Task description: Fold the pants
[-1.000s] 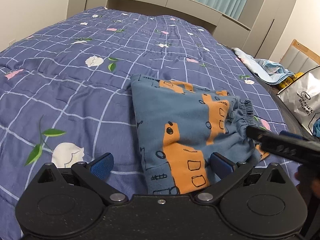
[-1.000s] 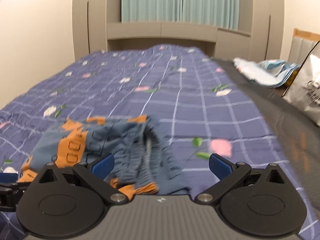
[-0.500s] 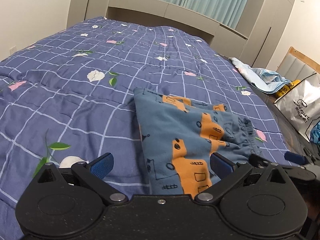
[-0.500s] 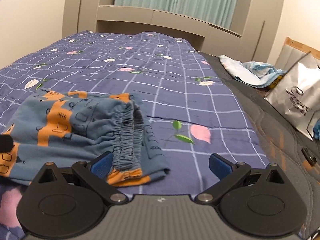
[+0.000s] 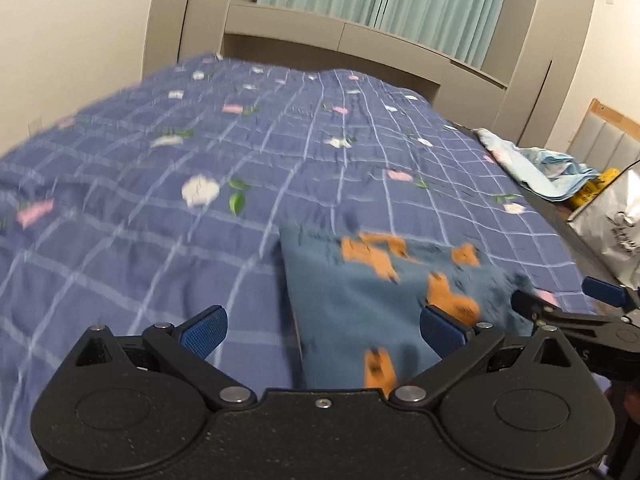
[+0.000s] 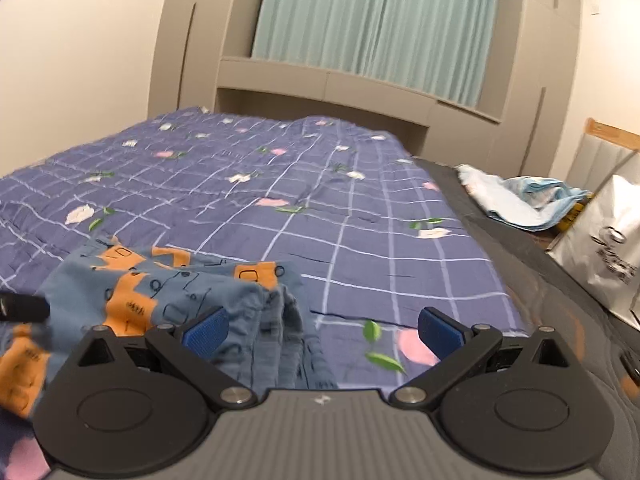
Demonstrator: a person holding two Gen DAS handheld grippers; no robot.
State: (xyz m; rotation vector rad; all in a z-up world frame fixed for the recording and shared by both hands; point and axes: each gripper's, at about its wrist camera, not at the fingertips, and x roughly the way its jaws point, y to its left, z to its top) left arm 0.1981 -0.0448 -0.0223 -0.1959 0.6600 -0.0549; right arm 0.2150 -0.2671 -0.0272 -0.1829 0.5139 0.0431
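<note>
Lying folded on quilt [image 5: 120, 240], pants [image 5: 360, 300] ahead of spread jaws, ungripped

Both wrist views low over bed [image 5: 120, 200], facing curtains [image 6: 380, 28], sharing pants [image 5: 360, 300]

Folded pants [image 6: 172, 292] lie on quilt [image 6: 360, 216] beneath spread right tool [image 6: 322, 330].

Both cameras have tilted up and back from the folded pants [image 5: 360, 304], blurring the views.
</note>
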